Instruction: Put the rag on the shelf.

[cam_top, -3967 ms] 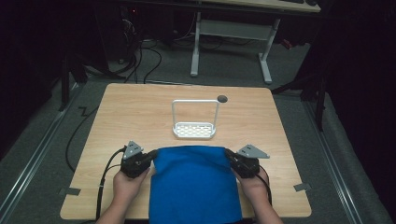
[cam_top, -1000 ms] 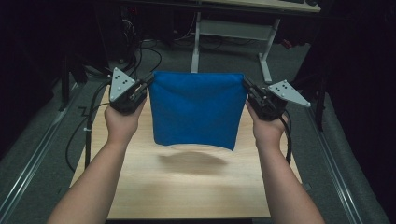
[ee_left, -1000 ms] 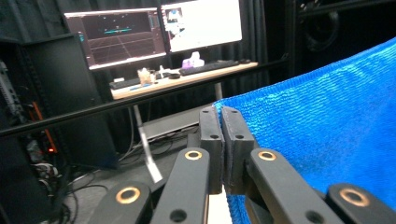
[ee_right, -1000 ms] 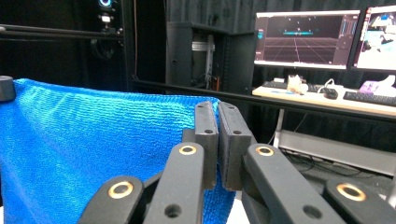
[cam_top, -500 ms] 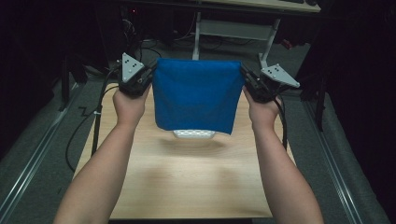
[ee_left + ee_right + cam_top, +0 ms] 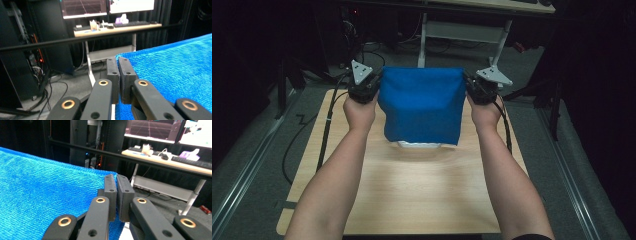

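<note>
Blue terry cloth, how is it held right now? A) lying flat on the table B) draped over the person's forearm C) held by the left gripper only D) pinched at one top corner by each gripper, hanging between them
D: the left gripper and right gripper each clamp a top corner of the blue terry cloth, which hangs above the wooden table.

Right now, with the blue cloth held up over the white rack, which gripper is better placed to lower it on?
Neither alone: the left gripper and right gripper each pinch a top corner of the blue cloth, level with each other. The cloth hangs in front of the white rack, so both should probably lower together.
</note>
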`<state>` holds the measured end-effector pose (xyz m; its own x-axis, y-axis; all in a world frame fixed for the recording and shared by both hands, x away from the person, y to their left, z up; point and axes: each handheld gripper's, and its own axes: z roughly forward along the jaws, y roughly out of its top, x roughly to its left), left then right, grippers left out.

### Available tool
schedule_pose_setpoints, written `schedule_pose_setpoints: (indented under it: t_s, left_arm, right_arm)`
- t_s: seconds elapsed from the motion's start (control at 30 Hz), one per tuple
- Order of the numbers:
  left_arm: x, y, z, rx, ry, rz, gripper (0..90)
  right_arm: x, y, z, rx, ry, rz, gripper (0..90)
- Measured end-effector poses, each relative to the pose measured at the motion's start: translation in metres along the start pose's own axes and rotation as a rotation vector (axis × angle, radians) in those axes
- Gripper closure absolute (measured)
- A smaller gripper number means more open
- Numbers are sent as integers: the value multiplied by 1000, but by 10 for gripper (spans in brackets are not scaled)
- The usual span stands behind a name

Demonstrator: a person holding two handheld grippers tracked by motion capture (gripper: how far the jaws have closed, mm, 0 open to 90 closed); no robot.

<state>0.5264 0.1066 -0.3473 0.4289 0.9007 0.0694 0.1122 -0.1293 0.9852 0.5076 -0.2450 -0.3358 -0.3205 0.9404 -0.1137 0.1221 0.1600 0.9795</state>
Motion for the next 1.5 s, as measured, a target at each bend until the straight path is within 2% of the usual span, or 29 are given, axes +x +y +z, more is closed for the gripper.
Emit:
schedule_pose_setpoints:
  t_s: [0.2,0.3,0.4,0.47,0.5,0.53,0.57,0.63,0.8,1.0,1.3,1.5]
  left_arm:
    - [1,-10,8,42,-5,38,883]
    - [3,-20,13,75,-11,13,882]
    - [3,-33,16,115,-18,9,882]
    - [3,-45,17,141,-33,-7,881]
    - [3,-49,18,174,-40,-11,881]
    - [2,-54,18,182,-43,-5,881]
    - [1,-59,17,173,-47,-4,881]
    - [1,-68,16,192,-56,-18,881]
    - [0,-92,12,225,-94,-52,881]
    - [-5,-108,7,243,-128,-35,880]
    - [-8,-119,0,246,-152,-66,880]
    - [-9,-120,-4,251,-160,-64,880]
  right_arm:
    - [-5,-6,11,30,4,-14,880]
    - [-4,-8,15,42,7,-21,880]
    - [-2,-16,20,73,20,-23,880]
    - [-1,-23,22,91,20,-24,880]
    - [0,-29,24,106,24,-30,880]
    - [2,-40,25,129,29,-41,880]
    - [2,-40,25,129,29,-41,880]
    - [4,-56,25,152,41,-23,880]
    - [6,-74,21,171,57,5,879]
    - [8,-87,15,183,78,40,879]
    - [12,-104,10,209,91,45,879]
    - [17,-108,7,225,102,41,879]
